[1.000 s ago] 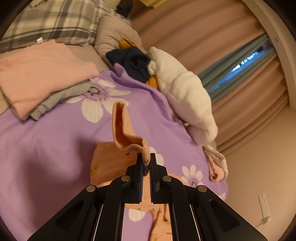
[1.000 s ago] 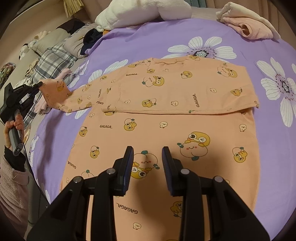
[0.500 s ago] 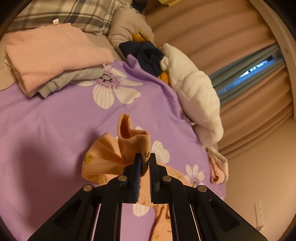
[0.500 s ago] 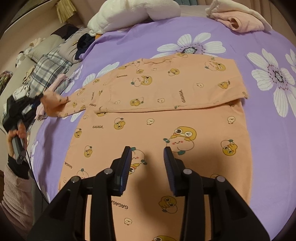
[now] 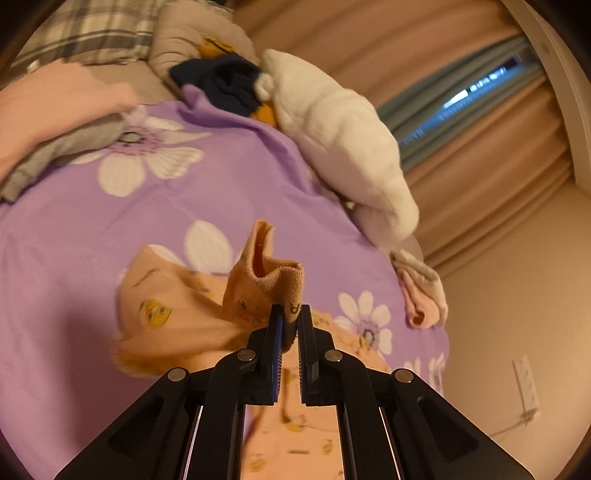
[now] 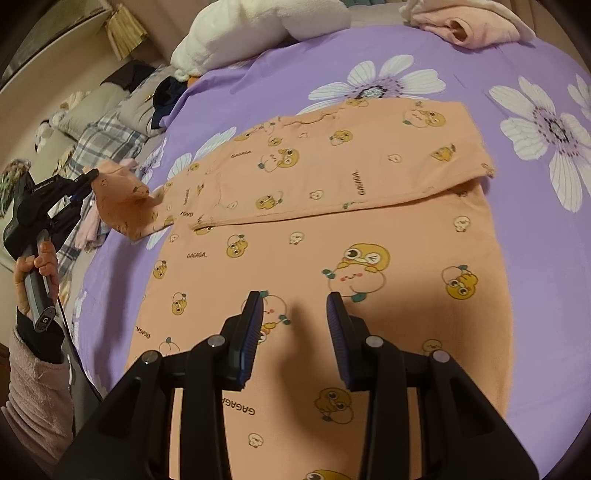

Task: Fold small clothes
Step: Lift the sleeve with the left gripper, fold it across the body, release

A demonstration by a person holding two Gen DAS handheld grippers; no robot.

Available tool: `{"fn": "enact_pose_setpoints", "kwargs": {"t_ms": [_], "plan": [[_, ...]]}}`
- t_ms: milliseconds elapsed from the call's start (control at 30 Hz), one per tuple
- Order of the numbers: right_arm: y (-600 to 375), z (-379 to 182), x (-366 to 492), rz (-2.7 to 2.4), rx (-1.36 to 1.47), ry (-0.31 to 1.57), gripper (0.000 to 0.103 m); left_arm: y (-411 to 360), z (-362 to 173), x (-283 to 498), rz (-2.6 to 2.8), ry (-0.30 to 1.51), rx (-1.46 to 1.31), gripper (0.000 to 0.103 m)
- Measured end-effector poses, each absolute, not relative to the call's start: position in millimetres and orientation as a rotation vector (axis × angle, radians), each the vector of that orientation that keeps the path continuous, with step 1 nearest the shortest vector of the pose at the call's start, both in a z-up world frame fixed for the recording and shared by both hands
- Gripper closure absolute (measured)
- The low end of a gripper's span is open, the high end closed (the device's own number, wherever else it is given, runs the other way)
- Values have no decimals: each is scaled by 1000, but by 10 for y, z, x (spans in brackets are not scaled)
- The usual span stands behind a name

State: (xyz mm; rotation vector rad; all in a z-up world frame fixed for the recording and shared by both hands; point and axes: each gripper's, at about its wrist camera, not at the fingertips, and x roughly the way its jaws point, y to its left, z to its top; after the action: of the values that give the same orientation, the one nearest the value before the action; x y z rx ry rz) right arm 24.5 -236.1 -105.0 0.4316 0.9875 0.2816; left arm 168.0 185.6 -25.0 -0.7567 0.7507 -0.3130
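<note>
An orange child's shirt with yellow cartoon prints lies flat on the purple flowered bedspread. Its upper part is folded down across the chest. My left gripper is shut on the ribbed cuff of the shirt's sleeve and holds it up off the bed; the same sleeve appears lifted at the left in the right wrist view, with the left gripper on it. My right gripper hovers open over the shirt's lower body, with nothing between its fingers.
A white plush toy and dark clothes lie at the bed's far edge. Folded pink and grey garments sit at the left, a pink bundle at the far corner. A plaid pillow, curtains beyond.
My left gripper has carried the sleeve cuff inward toward the shirt's body, bunching the sleeve. The right gripper's jaws stand slightly wider, and it has shifted a little over the shirt.
</note>
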Motion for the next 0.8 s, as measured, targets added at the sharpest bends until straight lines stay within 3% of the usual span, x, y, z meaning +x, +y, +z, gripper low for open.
{"fn": "enact_pose_setpoints", "kwargs": {"t_ms": [333, 633, 700, 767, 800], "plan": [[-2667, -1086, 168, 281, 501, 957, 66, 647, 20, 1832, -421, 768, -607, 101], [-3157, -1239, -32, 194, 593, 942, 66, -500, -607, 1799, -484, 975, -366, 100], [-3214, -1262, -78, 186, 603, 941, 66, -687, -775, 1764, -494, 1053, -312, 84], [-3271, -1271, -116, 178, 611, 940, 65, -785, -861, 1708, -501, 1096, -268, 40], [-3294, -1269, -125, 175, 614, 940, 64, -808, -861, 1644, -510, 1092, -260, 35]]}}
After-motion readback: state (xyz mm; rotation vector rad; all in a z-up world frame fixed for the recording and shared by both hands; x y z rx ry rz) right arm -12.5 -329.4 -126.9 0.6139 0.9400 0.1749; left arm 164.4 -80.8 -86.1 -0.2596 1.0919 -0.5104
